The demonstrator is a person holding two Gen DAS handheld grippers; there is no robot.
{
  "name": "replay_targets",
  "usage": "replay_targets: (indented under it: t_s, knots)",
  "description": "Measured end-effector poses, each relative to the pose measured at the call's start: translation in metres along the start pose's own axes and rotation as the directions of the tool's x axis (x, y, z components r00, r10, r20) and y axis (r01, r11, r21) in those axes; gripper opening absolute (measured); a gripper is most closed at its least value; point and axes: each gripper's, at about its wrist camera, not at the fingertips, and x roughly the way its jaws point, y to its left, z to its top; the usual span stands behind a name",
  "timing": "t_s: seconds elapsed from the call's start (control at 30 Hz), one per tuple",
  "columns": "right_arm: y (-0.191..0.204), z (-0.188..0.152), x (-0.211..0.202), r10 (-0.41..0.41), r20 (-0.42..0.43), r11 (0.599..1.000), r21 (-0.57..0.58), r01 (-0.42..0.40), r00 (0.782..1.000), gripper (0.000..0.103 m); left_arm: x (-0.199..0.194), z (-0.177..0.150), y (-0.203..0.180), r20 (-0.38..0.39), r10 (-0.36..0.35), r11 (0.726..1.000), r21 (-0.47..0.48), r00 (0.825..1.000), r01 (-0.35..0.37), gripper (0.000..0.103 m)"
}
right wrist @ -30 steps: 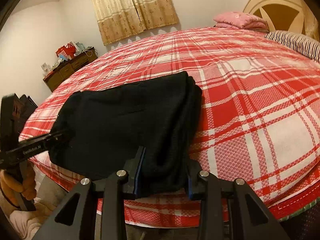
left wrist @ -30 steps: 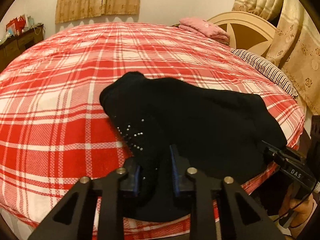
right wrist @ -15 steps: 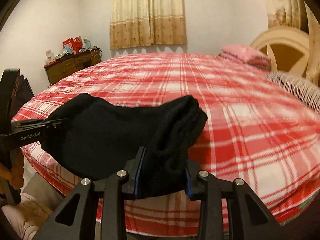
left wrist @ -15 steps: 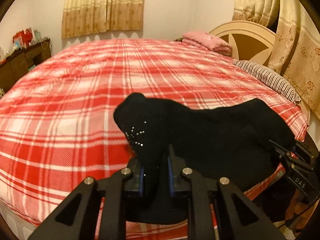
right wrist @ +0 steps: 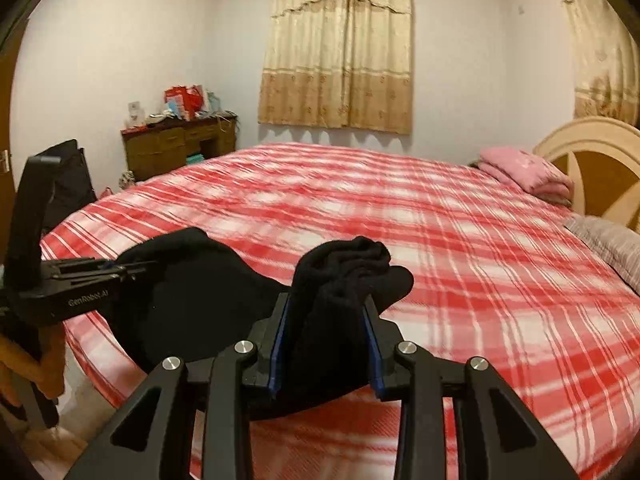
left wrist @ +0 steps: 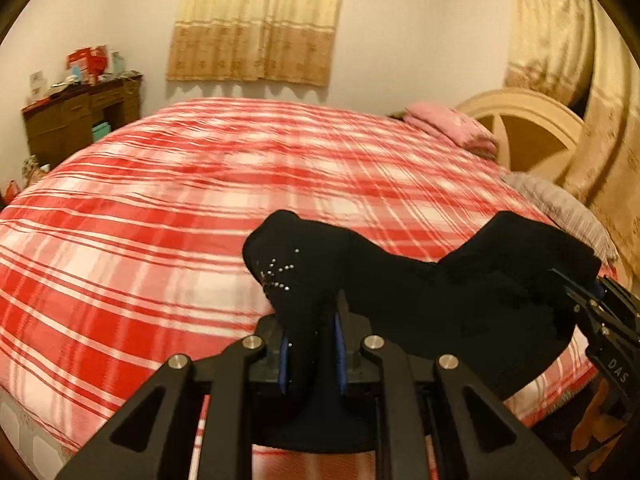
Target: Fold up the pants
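The black pants (left wrist: 460, 300) hang bunched between both grippers, above the near edge of the red plaid bed (left wrist: 200, 220). The left gripper (left wrist: 310, 344) clamps one end, the right gripper (right wrist: 324, 344) the other. At 2 o'clock lies a pink pillow (right wrist: 524, 170).

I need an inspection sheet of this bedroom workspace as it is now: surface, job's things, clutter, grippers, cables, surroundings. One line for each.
Surface: bed with red plaid cover; pattern blurred.
Job's things: black pants, bunched, held up between both grippers, sagging in the middle; small shiny studs near the left end.
Clutter: folded pink blanket by the headboard; striped pillow at the right edge.
Grippers: left gripper shut on the pants; right gripper shut on the pants.
Cables: nothing seen.
Surroundings: wooden dresser with items on top, beige curtains, round headboard, white walls.
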Motion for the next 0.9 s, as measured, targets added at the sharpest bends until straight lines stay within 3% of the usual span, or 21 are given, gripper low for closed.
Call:
replay_targets:
  t_s: [0.23, 0.33, 0.5, 0.6, 0.7, 0.8, 0.83, 0.9]
  knots:
    - [0.052, 0.047, 0.049, 0.101, 0.012, 0.991, -0.091, -0.100, 0.995, 0.033, -0.008, 0.030, 0.060, 0.062, 0.103, 0.993, -0.063, 0.993, -0.099, 0.018]
    - [0.074, 0.073, 0.077, 0.162, 0.020, 0.982, -0.104, -0.159, 0.987, 0.033, -0.008, 0.048, 0.092, 0.077, 0.176, 0.982, -0.086, 0.981, -0.170, 0.018]
    - [0.116, 0.103, 0.122, 0.239, 0.074, 0.961, -0.159, -0.225, 0.968, 0.033, -0.013, 0.074, 0.137, 0.121, 0.304, 0.951, -0.104, 0.945, -0.293, 0.018]
    - [0.139, 0.103, 0.154, 0.238, 0.071, 0.954, -0.202, -0.220, 0.969, 0.033, -0.006, 0.085, 0.158, 0.145, 0.401, 0.916, -0.092, 0.905, -0.391, 0.018]
    - [0.152, 0.089, 0.194, 0.206, -0.011, 0.952, -0.230, -0.203, 0.978, 0.033, 0.022, 0.081, 0.177, 0.084, 0.457, 0.889, -0.066, 0.885, -0.453, 0.019]
    - [0.152, 0.060, 0.237, 0.174, -0.189, 0.958, -0.196, -0.210, 0.967, 0.033, 0.062, 0.057, 0.203, -0.122, 0.431, 0.888, -0.117, 0.894, -0.444, 0.023]
    - [0.150, 0.050, 0.246, 0.168, -0.230, 0.960, -0.184, -0.212, 0.959, 0.034, 0.068, 0.048, 0.207, -0.142, 0.437, 0.881, -0.130, 0.888, -0.454, 0.035]
    - [0.141, 0.041, 0.243, 0.194, -0.210, 0.957, -0.174, -0.232, 0.958, 0.040, 0.066, 0.035, 0.209, -0.112, 0.464, 0.869, -0.133, 0.879, -0.476, 0.049]
